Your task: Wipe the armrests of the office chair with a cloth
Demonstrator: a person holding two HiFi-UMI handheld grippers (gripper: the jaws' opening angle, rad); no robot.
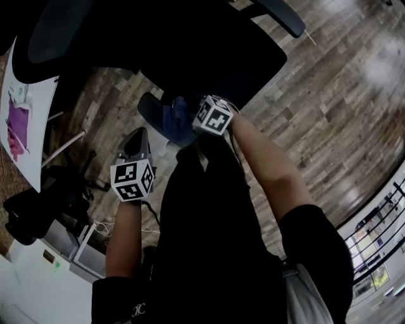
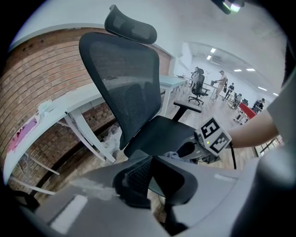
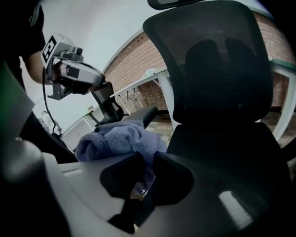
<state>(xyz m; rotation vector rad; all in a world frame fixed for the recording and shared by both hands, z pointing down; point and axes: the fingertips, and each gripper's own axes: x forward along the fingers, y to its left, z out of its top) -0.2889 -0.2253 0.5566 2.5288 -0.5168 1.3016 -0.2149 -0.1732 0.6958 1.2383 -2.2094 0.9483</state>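
The black mesh office chair [image 1: 190, 44] stands in front of me. Its near armrest [image 1: 150, 109] carries a bunched blue cloth [image 1: 176, 114]. My right gripper [image 1: 188, 118] is shut on that cloth and presses it onto the pad. In the right gripper view the cloth [image 3: 121, 138] bulges above the jaws of the right gripper [image 3: 145, 181], with the armrest [image 3: 140, 115] running away behind it. My left gripper [image 1: 136, 143] hangs just left of the armrest, shut and empty, touching nothing. The far armrest [image 1: 281, 15] is bare. From the left gripper [image 2: 150, 185] I see the seat [image 2: 162, 134] and the cloth [image 2: 173, 155].
A white desk [image 1: 28, 136] with a purple rag [image 1: 17, 124] stands at the left, against a brick wall [image 2: 41, 78]. A black bag [image 1: 35, 205] and a white box [image 1: 54, 256] sit on the wood floor [image 1: 335, 120]. People and another chair [image 2: 199, 88] are far off.
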